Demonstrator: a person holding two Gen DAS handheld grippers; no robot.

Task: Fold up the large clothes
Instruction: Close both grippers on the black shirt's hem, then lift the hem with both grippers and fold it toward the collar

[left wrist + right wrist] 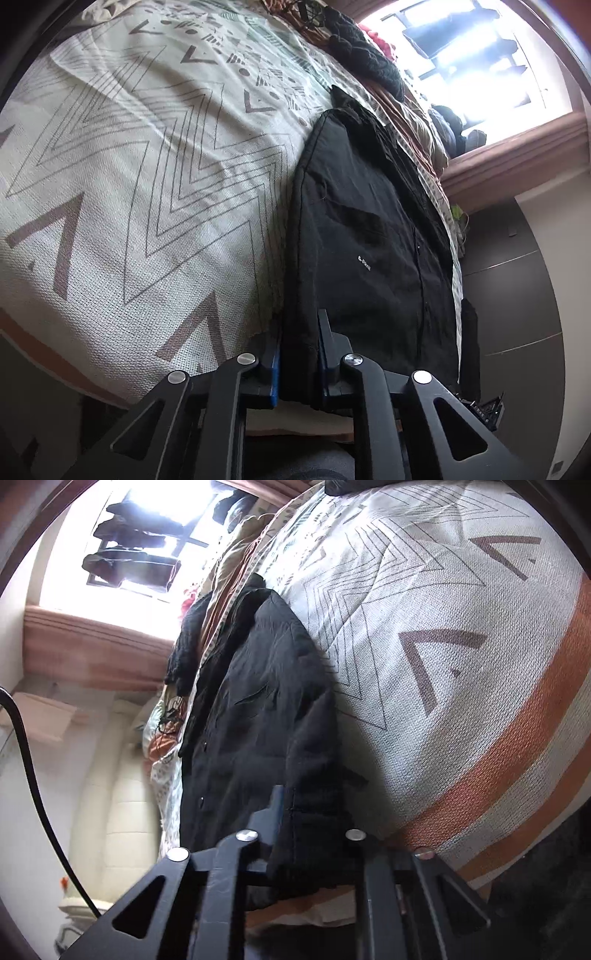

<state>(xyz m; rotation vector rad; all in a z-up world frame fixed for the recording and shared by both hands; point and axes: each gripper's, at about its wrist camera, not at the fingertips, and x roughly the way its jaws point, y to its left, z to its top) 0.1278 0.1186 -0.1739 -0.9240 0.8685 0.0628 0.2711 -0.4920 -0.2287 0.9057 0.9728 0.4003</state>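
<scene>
A large black jacket [373,236] lies lengthwise on a bed, with a small white logo on its chest and a row of snaps down the front. In the left wrist view my left gripper [299,354] is shut on the jacket's near hem at its left corner, and black cloth fills the gap between the blue pads. In the right wrist view the same jacket [258,701] runs away from me. My right gripper [310,823] is shut on its near hem at the right corner. Cloth covers the right finger there.
The bed cover [140,177] is white with grey zigzags and brown chevrons, and an orange band [517,746] runs along its near edge. Dark knitwear [365,51] and other clothes are heaped at the far end by a bright window [476,55]. A black cable [26,760] hangs at the left.
</scene>
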